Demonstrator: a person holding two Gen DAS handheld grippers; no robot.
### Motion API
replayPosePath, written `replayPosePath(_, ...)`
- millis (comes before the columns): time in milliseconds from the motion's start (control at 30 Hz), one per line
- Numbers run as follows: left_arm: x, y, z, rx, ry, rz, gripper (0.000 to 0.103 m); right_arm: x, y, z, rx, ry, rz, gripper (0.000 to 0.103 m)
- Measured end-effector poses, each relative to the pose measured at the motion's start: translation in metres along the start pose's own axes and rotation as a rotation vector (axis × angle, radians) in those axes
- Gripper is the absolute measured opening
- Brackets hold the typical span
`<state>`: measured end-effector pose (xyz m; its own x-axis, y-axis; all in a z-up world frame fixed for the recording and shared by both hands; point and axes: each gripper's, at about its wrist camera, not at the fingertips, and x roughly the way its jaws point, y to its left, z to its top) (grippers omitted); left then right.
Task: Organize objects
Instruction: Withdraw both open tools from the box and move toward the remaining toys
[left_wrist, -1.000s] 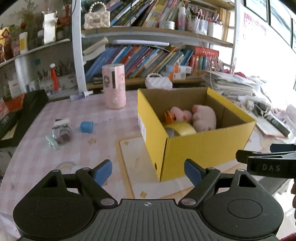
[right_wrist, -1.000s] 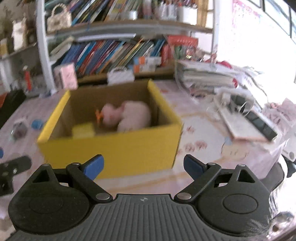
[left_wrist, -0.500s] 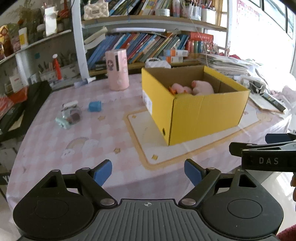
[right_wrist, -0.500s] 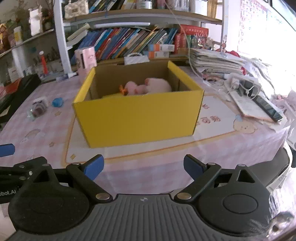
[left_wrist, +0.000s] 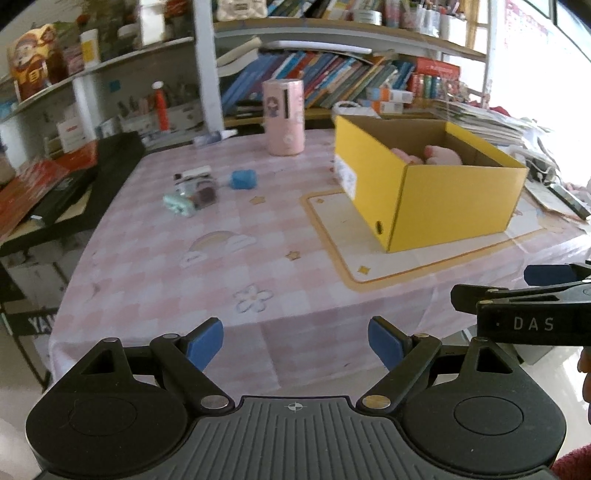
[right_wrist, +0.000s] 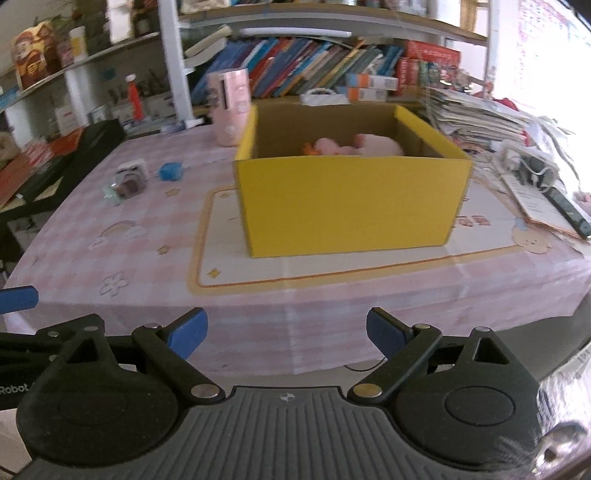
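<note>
both tongs, left (left_wrist: 295, 341) and right (right_wrist: 286, 330), gape empty short of the table (left_wrist: 155, 266). yellow box (right_wrist: 347, 201) already holds pink toys (right_wrist: 354, 146); blue block (left_wrist: 242, 179) and small jar (left_wrist: 195, 188) lie loose, likely next.

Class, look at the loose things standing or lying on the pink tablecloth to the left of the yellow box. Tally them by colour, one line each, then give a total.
Pink: 1, the tall pink cylinder
Blue: 1, the small blue block
Clear with a dark inside: 1, the small clear cube
Total: 3
</note>
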<state>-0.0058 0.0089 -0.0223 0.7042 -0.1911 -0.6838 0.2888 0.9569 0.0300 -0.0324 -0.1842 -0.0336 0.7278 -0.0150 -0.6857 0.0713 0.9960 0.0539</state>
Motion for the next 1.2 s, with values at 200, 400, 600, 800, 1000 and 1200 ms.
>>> replayPosePath(200,-0.007,0.016,-0.007,-0.022,0.001,0.031,0.088,0.001,0.021,0.0,-0.04,0.002,0.044,0.093)
replayPosePath(400,-0.011,0.03,-0.009,-0.033,-0.004,0.054,0.088,0.002,0.037,0.002,-0.064,-0.006,0.072,0.093)
replayPosePath(600,-0.016,0.044,-0.009,-0.048,-0.024,0.074,0.088,0.001,0.052,0.007,-0.085,-0.027,0.096,0.092)
replayPosePath(800,-0.019,0.059,-0.01,-0.079,-0.035,0.092,0.088,0.002,0.068,0.012,-0.116,-0.034,0.124,0.091)
replayPosePath(1000,-0.018,0.067,-0.009,-0.096,-0.042,0.107,0.088,0.006,0.08,0.017,-0.146,-0.041,0.148,0.091)
replayPosePath(1200,-0.009,0.073,-0.006,-0.103,-0.03,0.116,0.088,0.018,0.088,0.022,-0.162,-0.031,0.162,0.091)
